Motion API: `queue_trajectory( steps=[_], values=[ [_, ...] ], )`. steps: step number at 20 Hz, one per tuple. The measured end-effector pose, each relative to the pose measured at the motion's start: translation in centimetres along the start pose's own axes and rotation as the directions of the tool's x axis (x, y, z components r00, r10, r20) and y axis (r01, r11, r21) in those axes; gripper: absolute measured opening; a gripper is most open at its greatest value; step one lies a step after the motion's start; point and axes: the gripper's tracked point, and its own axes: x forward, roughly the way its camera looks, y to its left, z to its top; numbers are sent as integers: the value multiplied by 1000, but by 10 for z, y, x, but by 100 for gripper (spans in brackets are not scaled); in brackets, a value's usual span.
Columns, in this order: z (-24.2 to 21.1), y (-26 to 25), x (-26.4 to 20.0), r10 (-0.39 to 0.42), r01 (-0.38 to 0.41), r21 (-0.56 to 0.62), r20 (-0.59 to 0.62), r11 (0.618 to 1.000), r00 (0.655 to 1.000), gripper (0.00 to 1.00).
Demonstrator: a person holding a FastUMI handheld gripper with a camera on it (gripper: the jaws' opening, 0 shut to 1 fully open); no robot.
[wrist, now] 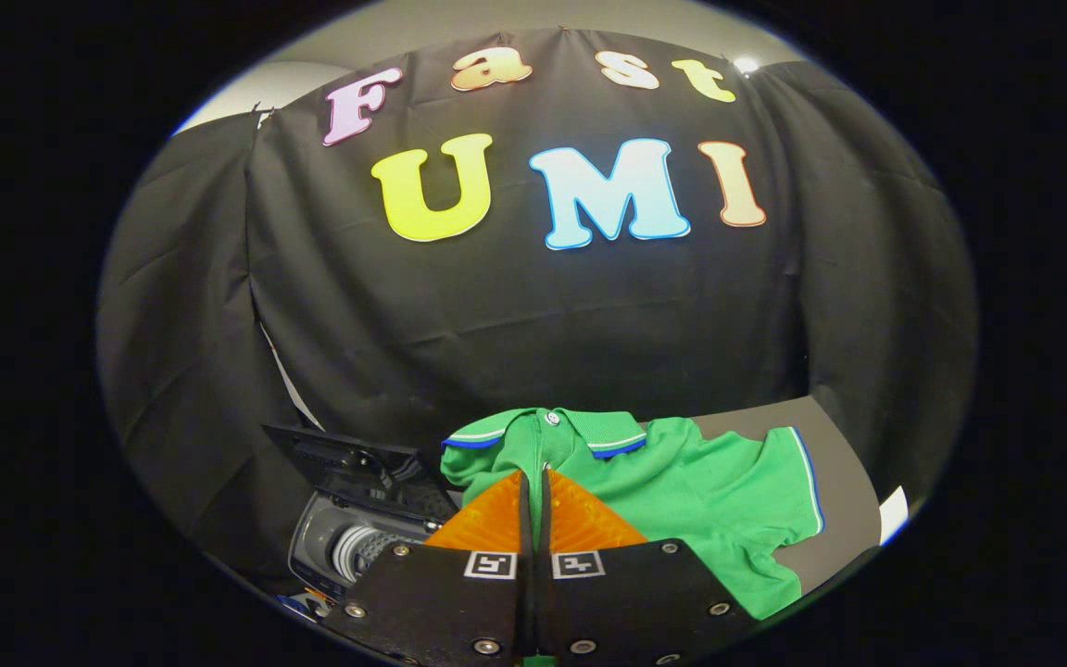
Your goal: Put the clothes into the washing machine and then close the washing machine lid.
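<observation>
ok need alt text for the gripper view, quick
The tongs are closed together with their tips over a green polo shirt with blue-trimmed collar and sleeves, lying on a grey table. Beside the shirt sits a small toy washing machine with its dark lid raised open.

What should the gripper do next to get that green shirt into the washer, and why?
Probably open the fingers and ease down onto the green polo shirt. The gripper has its fingers closed together with nothing between them, tips just at the shirt's collar. The shirt lies spread on the grey table, and the washing machine beside it stands with its lid up, ready to receive it.
</observation>
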Motion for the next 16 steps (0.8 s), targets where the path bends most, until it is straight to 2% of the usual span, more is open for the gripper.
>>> queue_trajectory(
  steps=[16],
  values=[
    [-26, 139, 11, 122, -122, 0, -3, 993, 993, 0]
  ],
)
